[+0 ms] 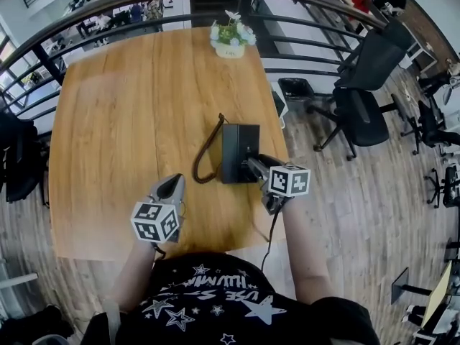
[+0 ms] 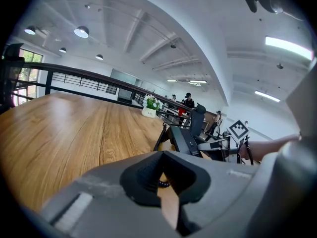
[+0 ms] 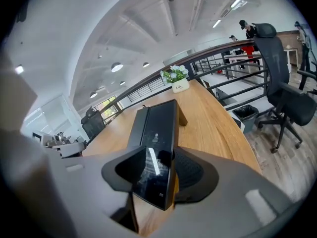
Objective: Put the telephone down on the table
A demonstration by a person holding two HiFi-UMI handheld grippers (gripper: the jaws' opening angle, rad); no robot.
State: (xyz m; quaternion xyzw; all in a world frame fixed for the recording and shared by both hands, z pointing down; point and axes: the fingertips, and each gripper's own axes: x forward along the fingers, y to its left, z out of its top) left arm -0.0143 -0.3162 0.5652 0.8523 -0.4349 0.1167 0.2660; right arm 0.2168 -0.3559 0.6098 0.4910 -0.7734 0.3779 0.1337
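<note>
The black telephone [image 1: 239,149] lies on the wooden table [image 1: 122,121] near its right edge, and its dark coiled cord [image 1: 204,155] loops to the left. My right gripper [image 1: 253,165] is at the phone's near end. In the right gripper view the telephone [image 3: 156,143] runs away from me with its near end between the jaws, and the right gripper [image 3: 158,182] is shut on it. My left gripper [image 1: 172,185] hovers over the table's near left part, apart from the phone. The left gripper [image 2: 163,182] has its jaws together with nothing in them, and the telephone [image 2: 185,140] shows to its right.
A white pot of flowers [image 1: 230,38] stands at the table's far edge. A dark curved railing [image 1: 309,20] runs behind the table. A black office chair [image 1: 366,85] and a waste bin [image 1: 295,90] stand on the wood floor to the right.
</note>
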